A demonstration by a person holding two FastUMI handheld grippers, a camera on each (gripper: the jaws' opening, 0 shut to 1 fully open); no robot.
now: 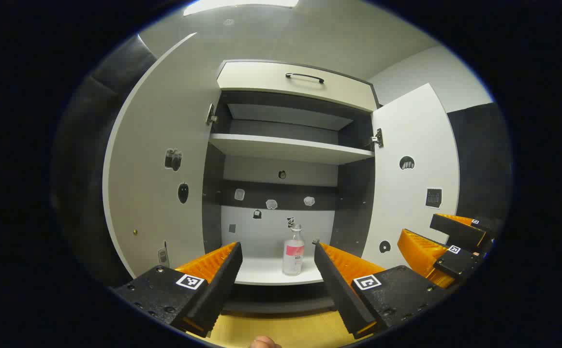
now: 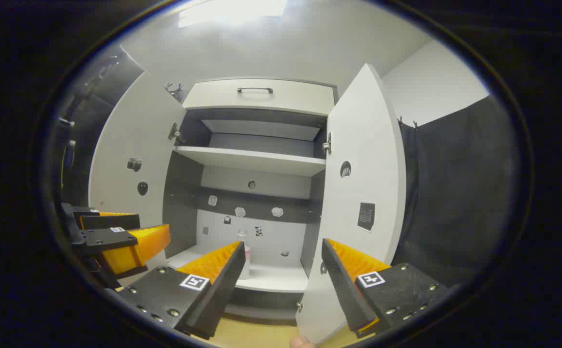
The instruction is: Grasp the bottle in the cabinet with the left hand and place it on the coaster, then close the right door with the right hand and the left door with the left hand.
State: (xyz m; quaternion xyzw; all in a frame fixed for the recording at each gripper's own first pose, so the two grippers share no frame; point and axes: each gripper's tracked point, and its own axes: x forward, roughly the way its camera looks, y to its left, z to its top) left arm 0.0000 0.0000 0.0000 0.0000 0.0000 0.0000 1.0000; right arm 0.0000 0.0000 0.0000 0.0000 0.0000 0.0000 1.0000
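Between the left tool's (image 1: 276, 249) spread fingers stands the bottle (image 1: 293, 251), untouched.

1. The bottom shelf (image 1: 266, 270) inside the cabinet is white.
2. A small bottle (image 1: 294, 251) stands up on it, near the front edge.
3. The upper shelf (image 1: 290, 147) is white too.

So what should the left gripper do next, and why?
Probably push the left gripper straight forward toward the bottle. Its jaws are open and lined up with the bottle, which stands upright and untouched on the cabinet's bottom shelf, farther in.
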